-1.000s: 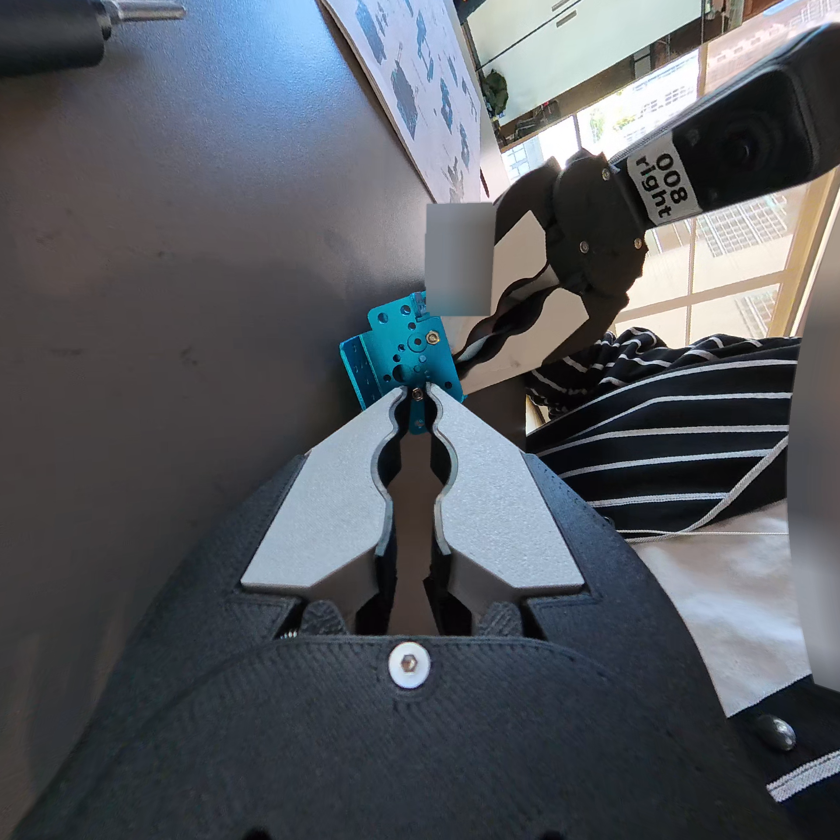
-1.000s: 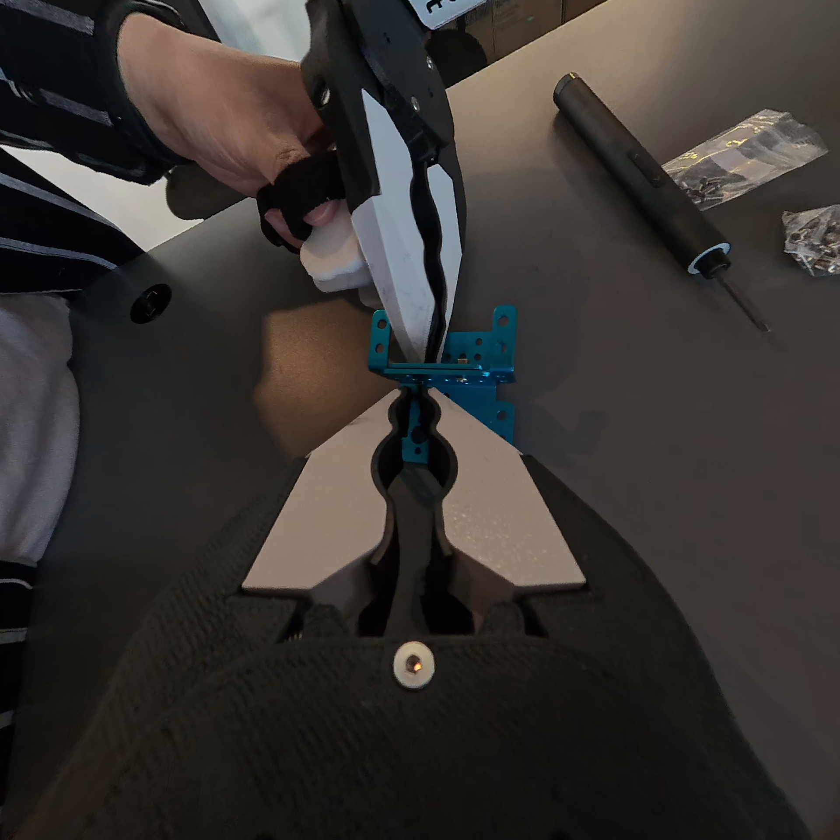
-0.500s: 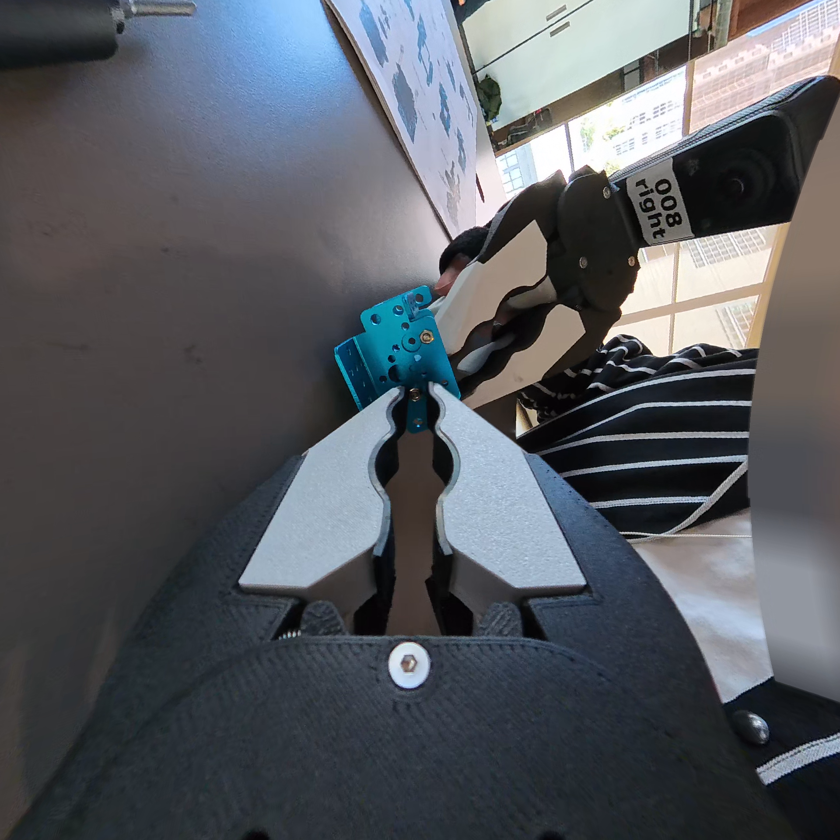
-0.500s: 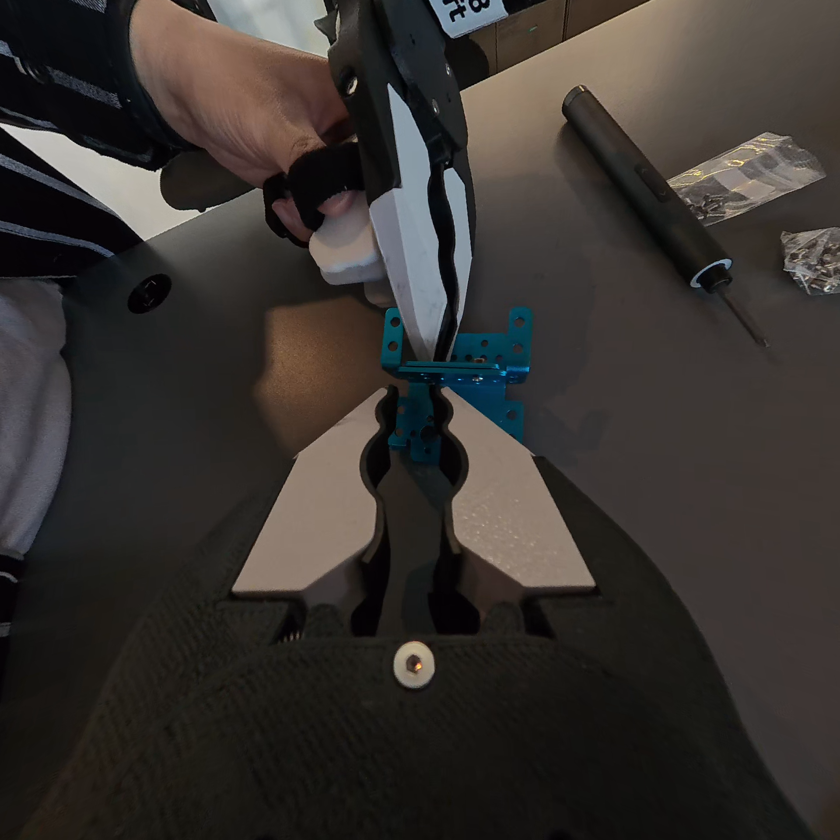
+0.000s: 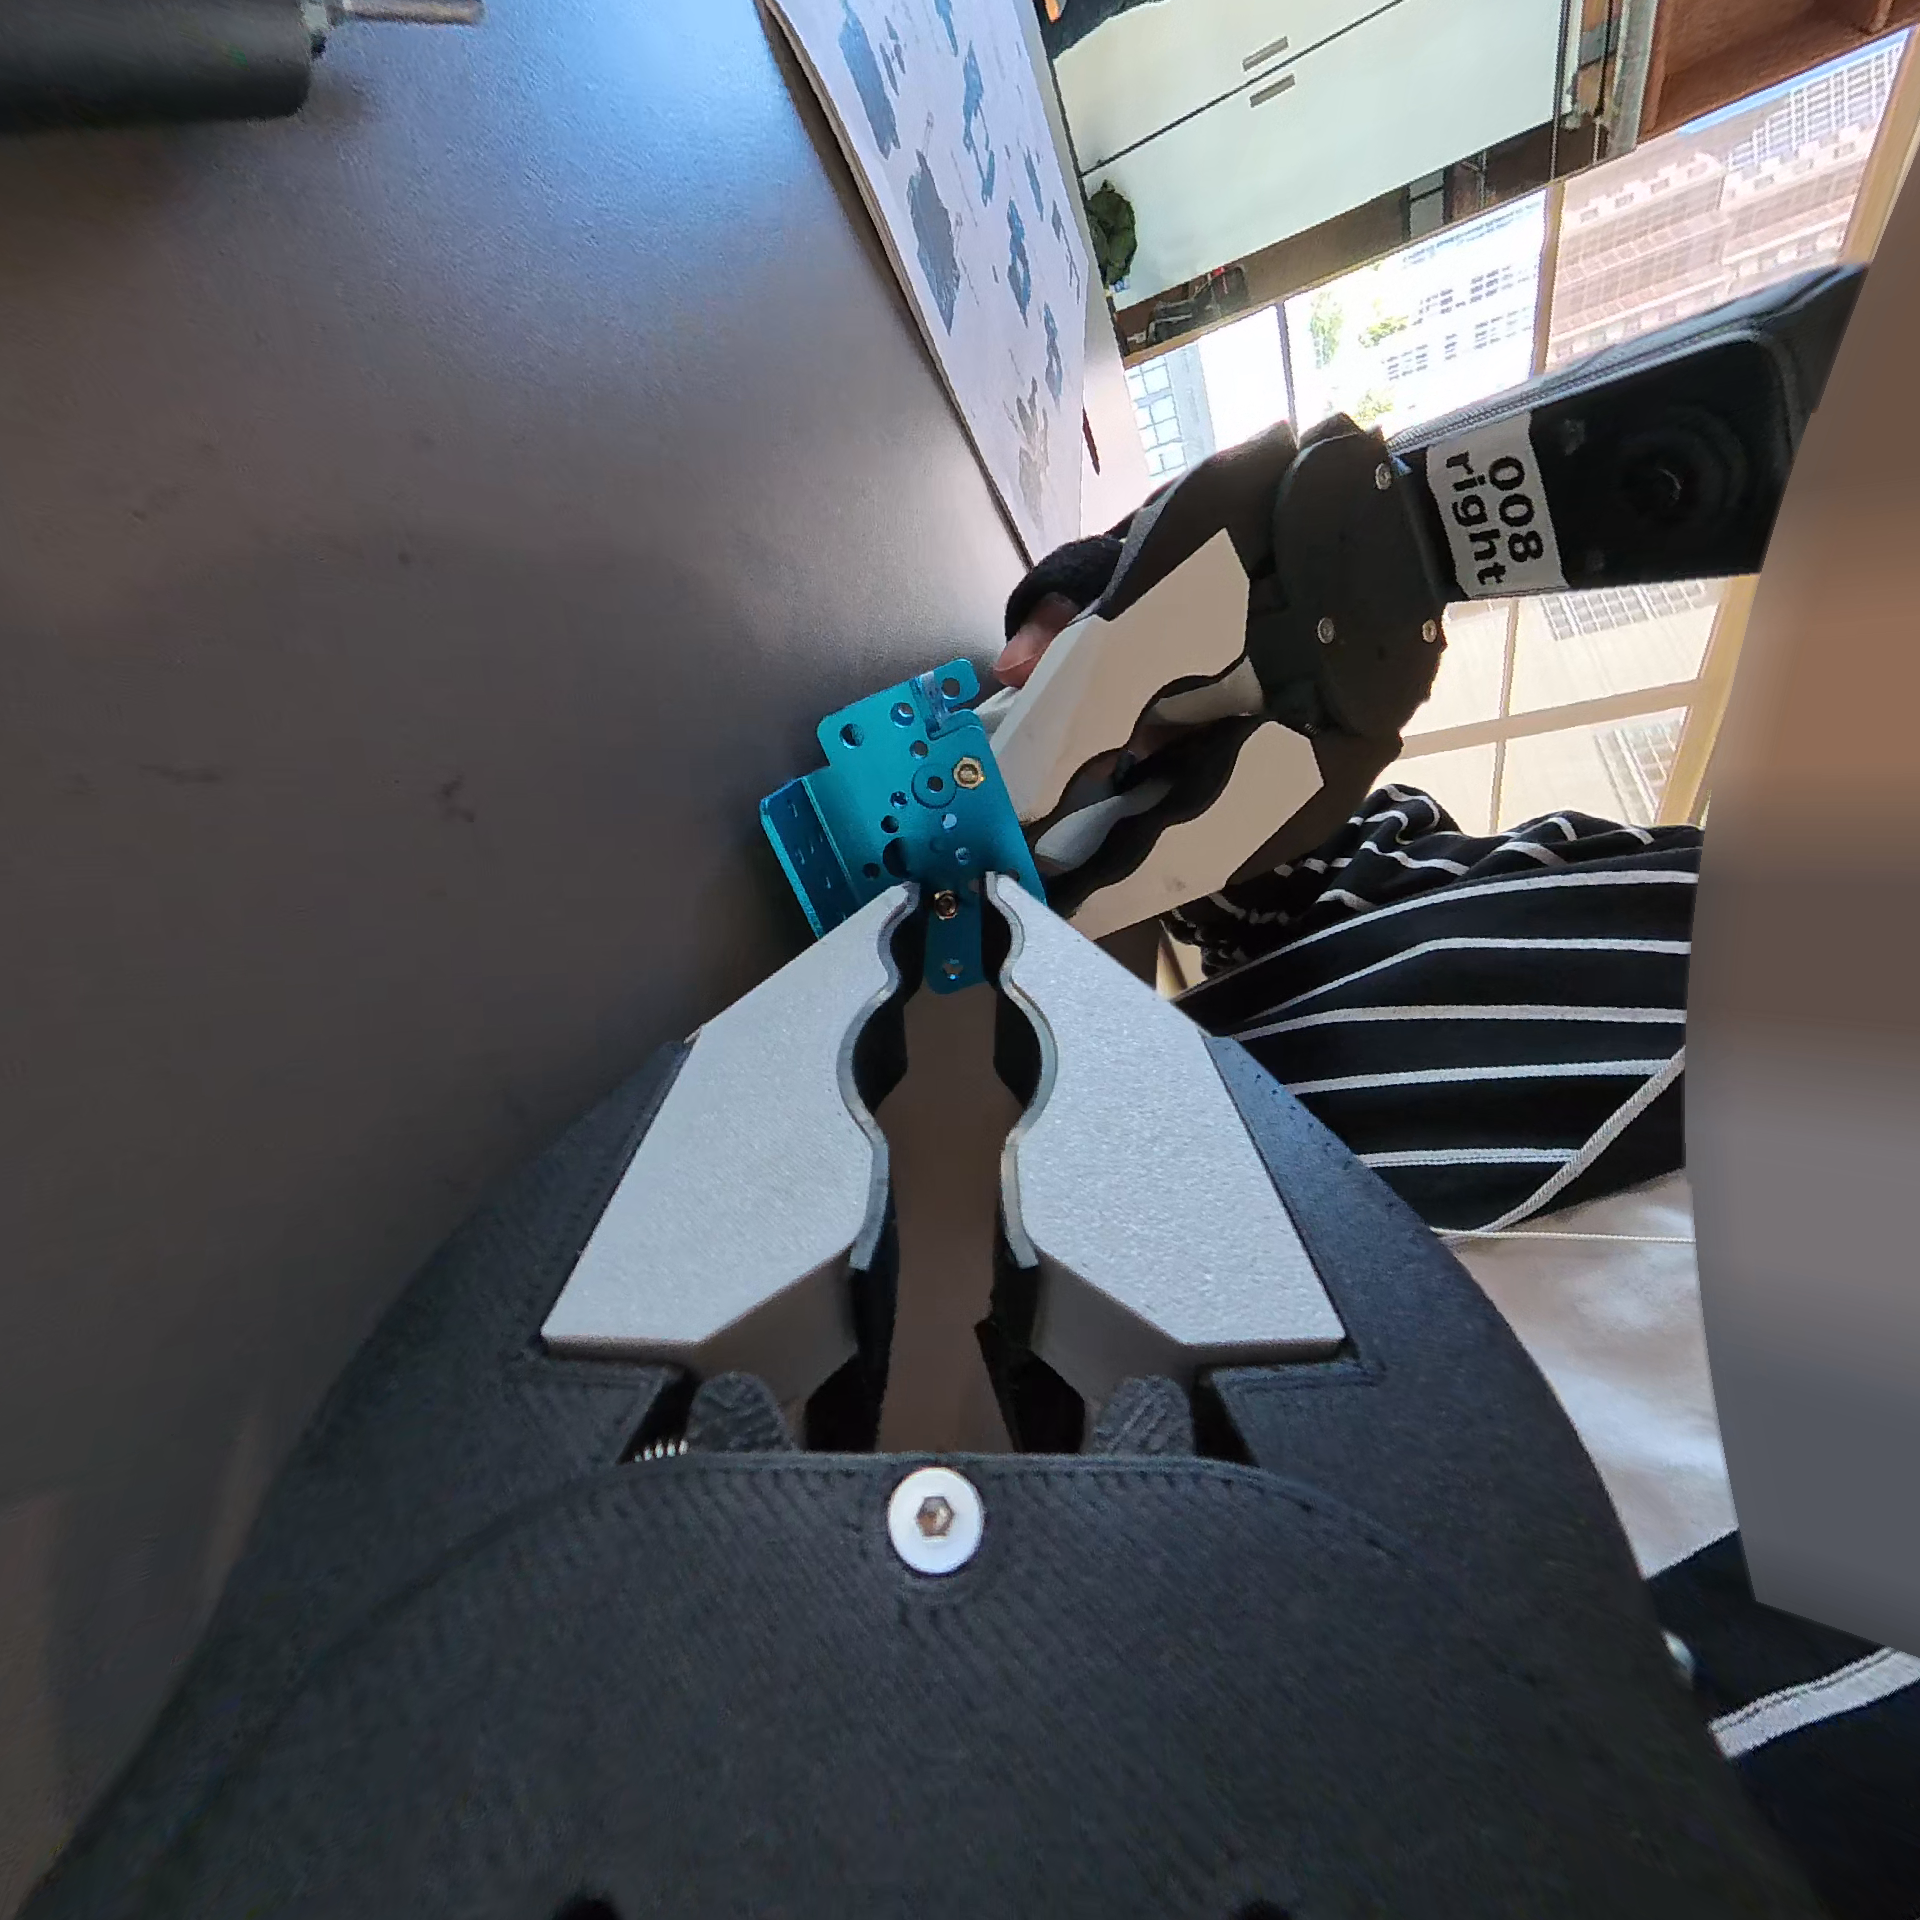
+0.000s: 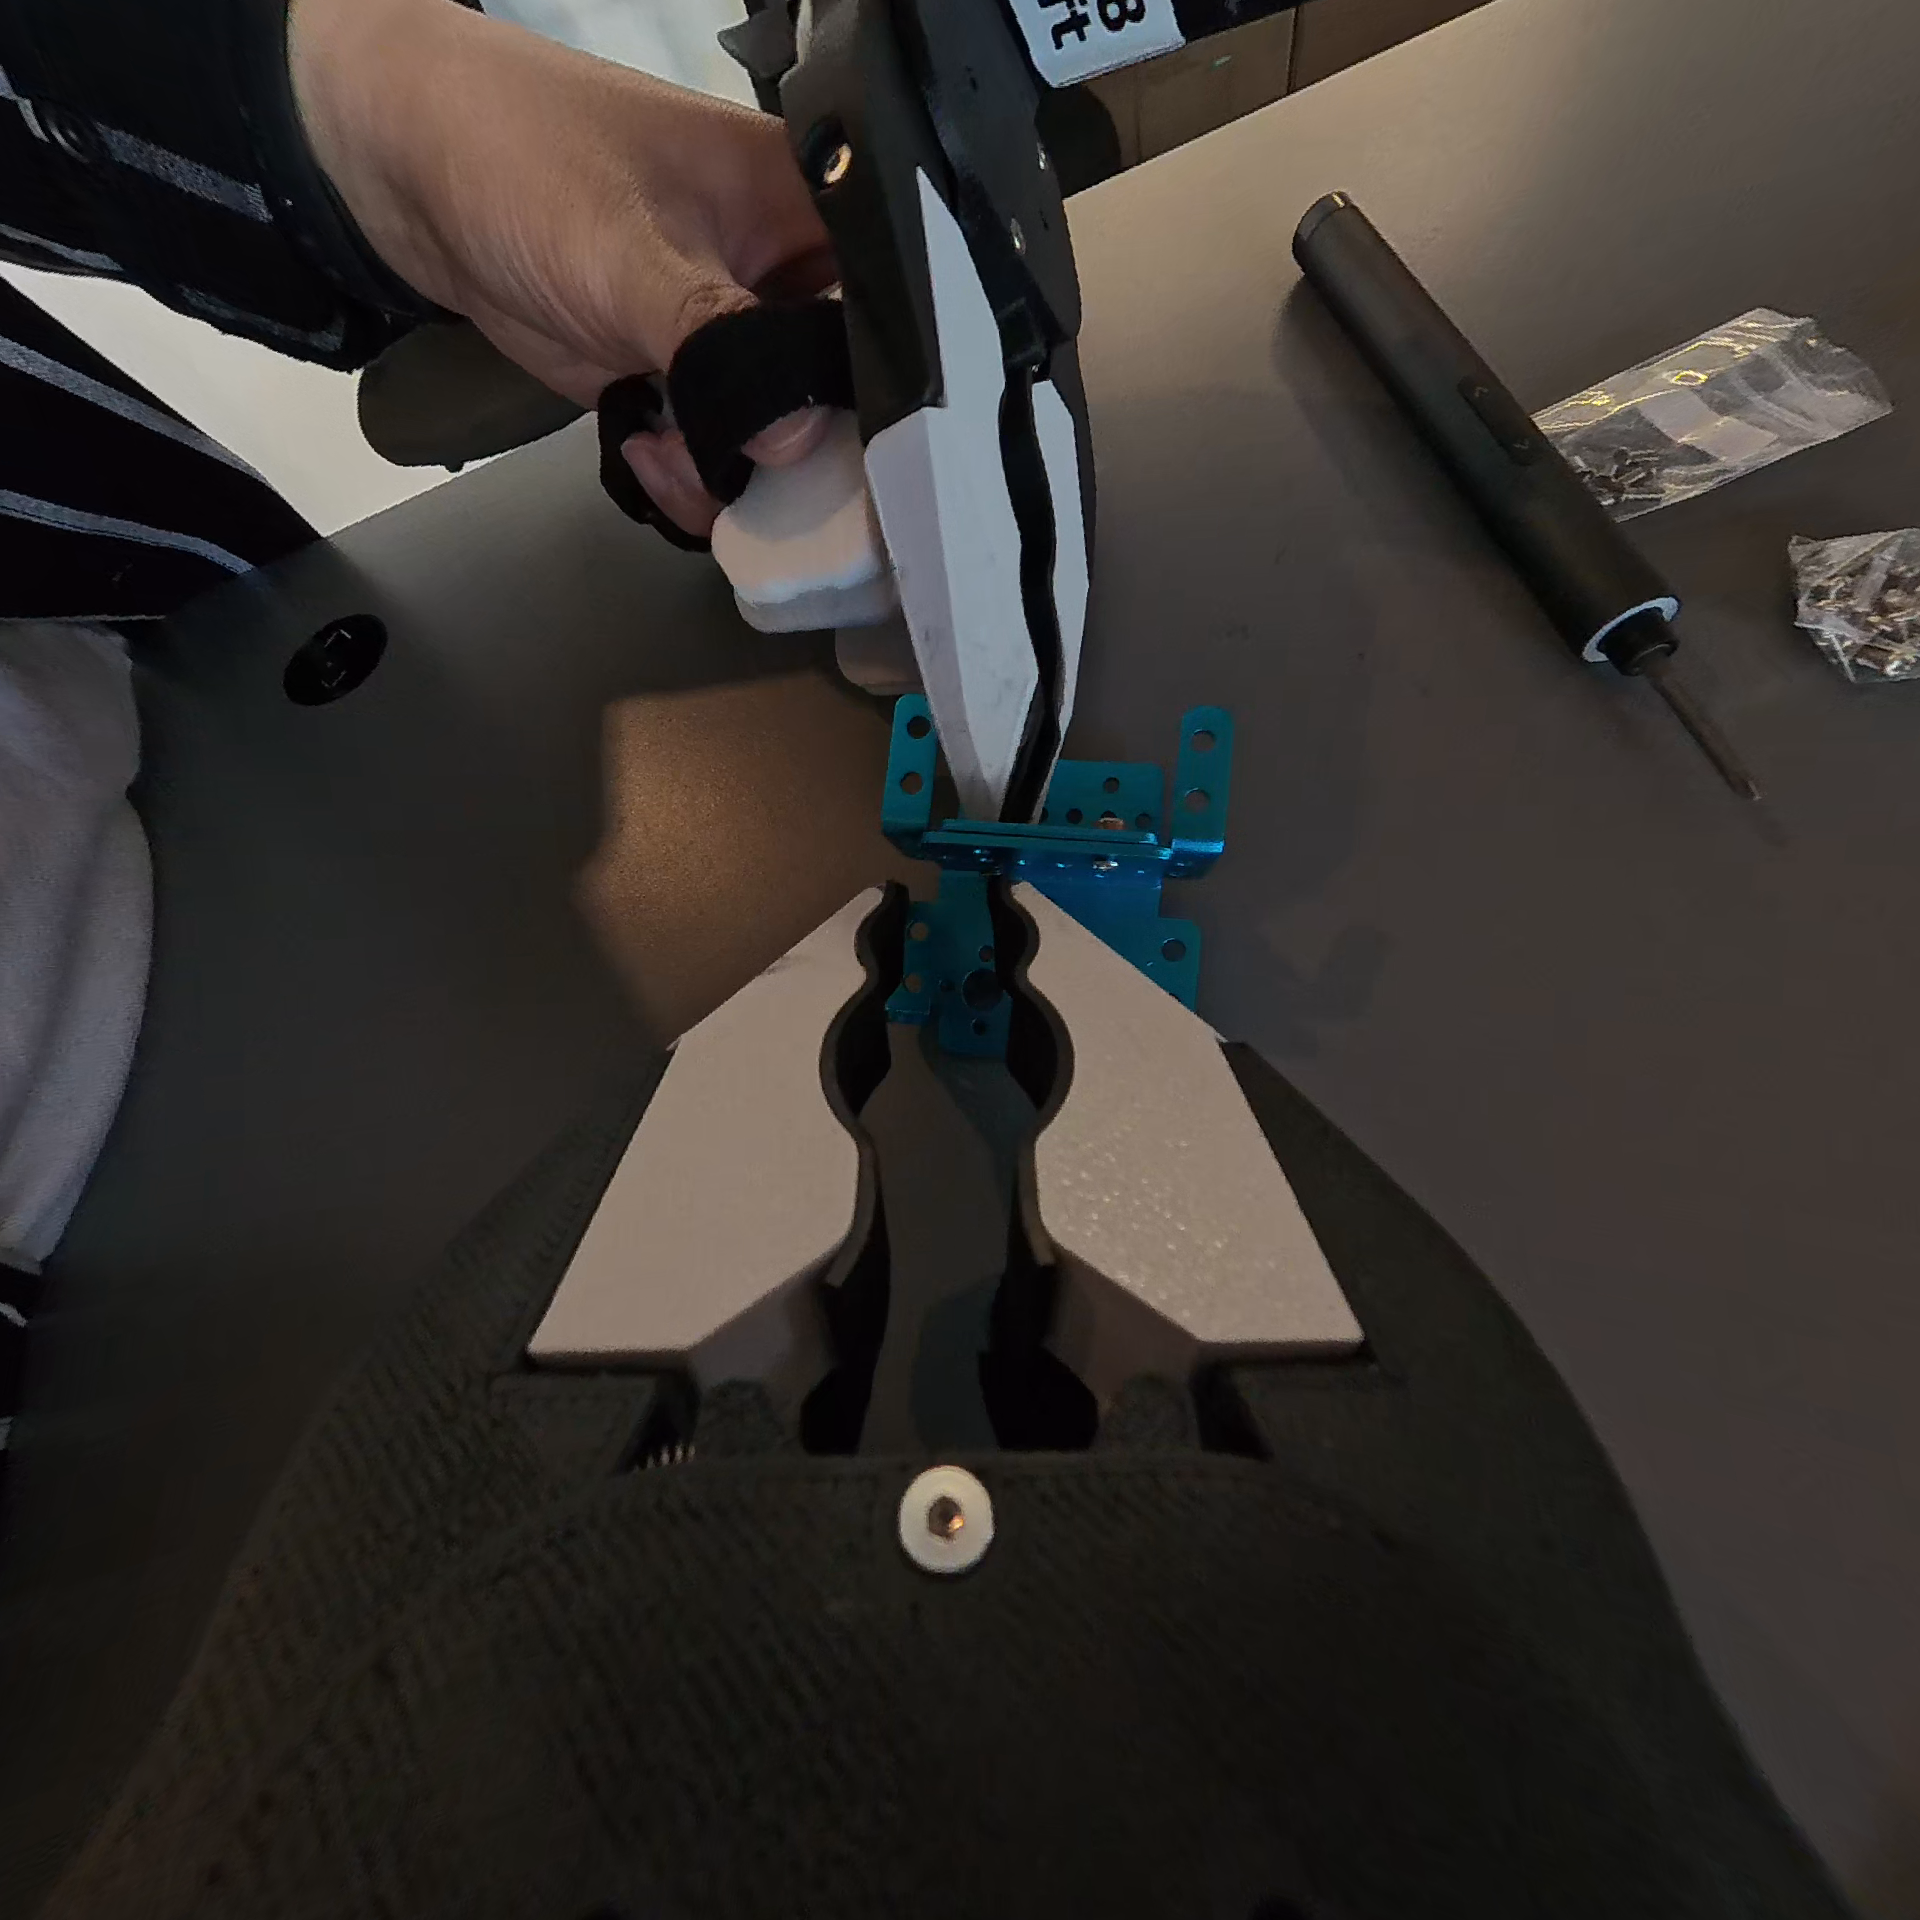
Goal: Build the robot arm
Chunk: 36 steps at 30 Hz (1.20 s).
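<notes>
A blue metal bracket assembly [image 5: 914, 800] with holes and small brass screws is held just above the dark table [image 5: 364, 623]. My left gripper [image 5: 951, 899] is shut on a narrow tab of it. In the right wrist view the left gripper [image 6: 1003, 800] comes down from above, pinching the bracket's [image 6: 1081, 842] flat top plate. My right gripper [image 6: 951, 899] is open, its fingers on either side of the bracket's lower plate. In the left wrist view the right gripper [image 5: 1039, 831] sits behind the bracket with its jaws apart.
A dark electric screwdriver [image 6: 1486, 436] lies at the far right, with two clear bags of small screws [image 6: 1704, 405] [image 6: 1860, 603] beyond it. A printed sheet [image 5: 966, 208] lies on the table. A person's hand [image 6: 540, 239] and striped sleeve [image 5: 1455, 987] are close by. Left and right tips are no more than a few centimetres apart.
My right gripper was shut on the bracket's lower plate and has opened its jaws around it. My left gripper stays shut on the bracket, which has barely moved.
</notes>
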Tool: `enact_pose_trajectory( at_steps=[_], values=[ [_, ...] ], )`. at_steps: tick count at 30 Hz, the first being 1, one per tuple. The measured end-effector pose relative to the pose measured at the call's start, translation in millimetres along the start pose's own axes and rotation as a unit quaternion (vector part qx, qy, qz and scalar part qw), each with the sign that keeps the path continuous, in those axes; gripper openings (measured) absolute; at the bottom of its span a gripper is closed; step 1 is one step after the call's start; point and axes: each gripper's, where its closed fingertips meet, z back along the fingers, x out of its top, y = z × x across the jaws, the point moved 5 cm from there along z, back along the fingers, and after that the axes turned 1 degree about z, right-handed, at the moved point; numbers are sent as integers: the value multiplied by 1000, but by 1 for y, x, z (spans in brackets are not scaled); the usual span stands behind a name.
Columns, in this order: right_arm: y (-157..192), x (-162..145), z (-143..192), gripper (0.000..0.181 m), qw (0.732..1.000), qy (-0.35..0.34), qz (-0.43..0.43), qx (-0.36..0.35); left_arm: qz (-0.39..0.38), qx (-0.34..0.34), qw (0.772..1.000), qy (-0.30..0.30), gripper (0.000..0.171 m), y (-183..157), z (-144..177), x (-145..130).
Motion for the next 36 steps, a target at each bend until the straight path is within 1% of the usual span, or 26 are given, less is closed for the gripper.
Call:
enact_pose_trajectory(
  at_steps=[11, 15, 19, 21, 24, 26, 28, 32, 36],
  values=[
    [2, 0, -1, 17, 1000, 3, 11, -1, 10, -4, 1000, -9, 12, 0, 2, 2],
    [1, 0, 0, 17, 1000, 3, 12, -5, -5, -6, 1000, -28, 18, -2, 9, 4],
    [2, -1, 0, 17, 999, 6, 28, -16, -22, -13, 998, -52, 17, -8, 17, 3],
    [3, -1, 0, 18, 999, 9, 39, -20, -45, -9, 997, -67, 17, -11, 23, 3],
    [4, -2, 2, 22, 998, 10, 57, -30, -102, 10, 991, -83, 16, -13, 33, 2],
    [5, 0, 5, 25, 998, 1, 62, -33, -132, 31, 987, -81, 16, -9, 39, -1],
    [7, 4, 8, 26, 998, -13, 55, -40, -149, 37, 985, -73, 17, -6, 42, -4],
    [11, 13, 18, 26, 994, -53, 16, -98, -200, 32, 977, -63, 18, -11, 48, -5],
    [24, 12, 26, 26, 981, -59, -34, -179, -293, 61, 954, -27, 22, -11, 52, -8]
  ],
)
